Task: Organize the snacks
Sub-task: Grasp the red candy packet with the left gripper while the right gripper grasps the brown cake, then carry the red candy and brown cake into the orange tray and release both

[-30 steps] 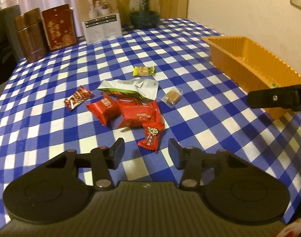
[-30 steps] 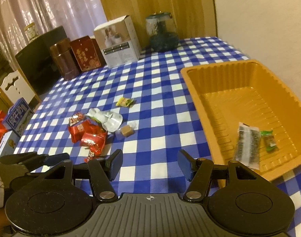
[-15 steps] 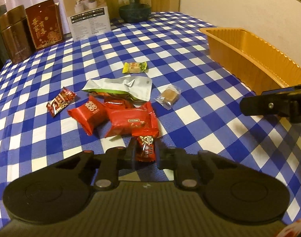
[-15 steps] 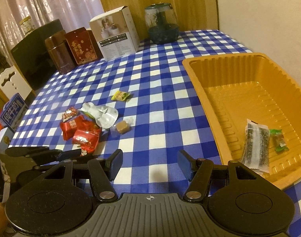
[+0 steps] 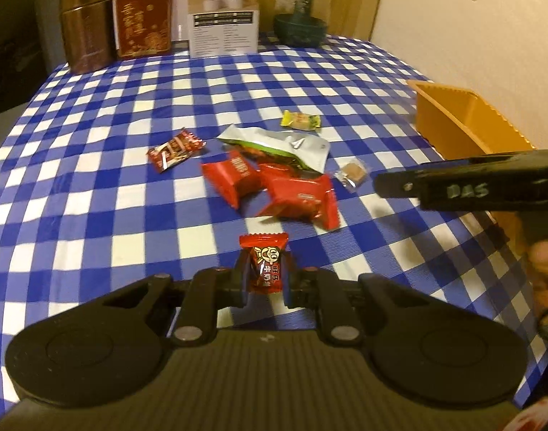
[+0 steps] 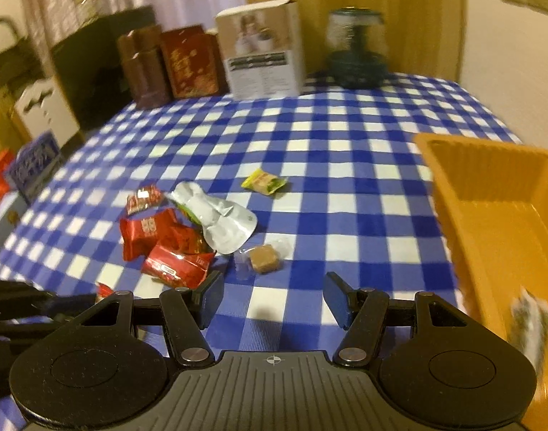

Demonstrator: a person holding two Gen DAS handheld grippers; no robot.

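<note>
While the left gripper (image 5: 265,280) pinches a red candy (image 5: 264,264) just off the cloth (image 5: 94,186) | snack pile (image 5: 274,179) beyond | right gripper (image 6: 273,300) half-spread, empty, near brown sweet (image 6: 262,259) | orange tray (image 6: 489,222) far right

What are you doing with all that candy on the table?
Someone is tidying snacks with tongs in each hand. The left tongs are pinching a small red candy. The right tongs are open and empty, near a brown sweet. More snacks lie on the checked cloth, and the orange tray waits beside them.
</note>
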